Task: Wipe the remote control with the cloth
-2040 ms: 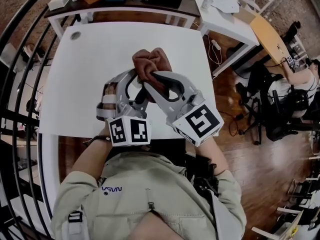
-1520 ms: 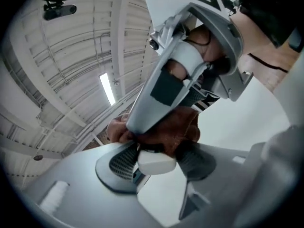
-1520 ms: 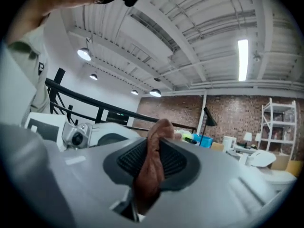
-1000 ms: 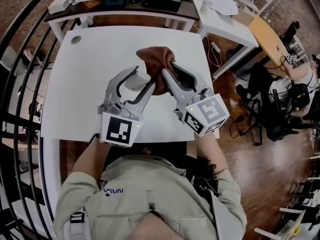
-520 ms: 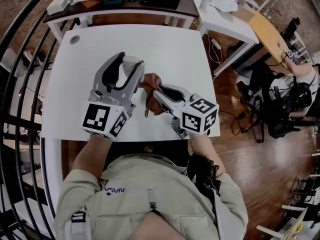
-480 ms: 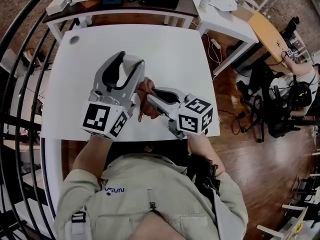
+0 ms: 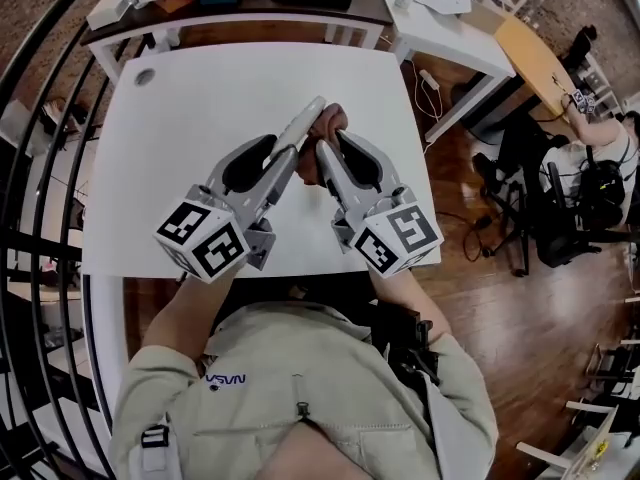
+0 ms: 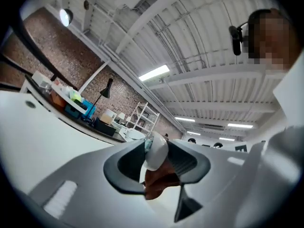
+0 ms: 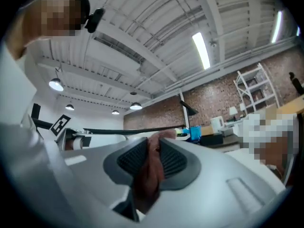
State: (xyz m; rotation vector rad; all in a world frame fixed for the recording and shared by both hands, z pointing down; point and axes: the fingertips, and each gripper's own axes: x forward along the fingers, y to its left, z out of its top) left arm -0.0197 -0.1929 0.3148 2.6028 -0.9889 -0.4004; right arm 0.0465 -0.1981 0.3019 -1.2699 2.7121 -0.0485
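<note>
Head view. Looks steeply down on a white table (image 7: 180, 108). Over its middle, left gripper (image 7: 283, 160) and right gripper (image 7: 330, 153), both lifted off the top and angled toward each other, tips almost meeting. In the left gripper, a slim pale remote (image 7: 305, 123), sticking out past the tips, up and to the right. In the right gripper, a brown cloth (image 7: 335, 120), bunched against the remote's far part. Behind, a 2nd table (image 7: 230, 16) loaded with clutter.

Left gripper view. Looks along the 2 jaws, closing at this moment, with the remote (image 8: 156, 153) seen end-on between them and both pads against its sides. Just below the remote, a lump of cloth (image 8: 159, 184), touching it. Beyond, the white table top, a brick wall (image 8: 28, 46) and ceiling lights (image 8: 154, 72).

Right gripper view. Shows the 2 jaws drawn close together, pinching a fold of cloth (image 9: 148, 175) between the ribbed pads. More cloth hanging below the pads, toward the camera.
</note>
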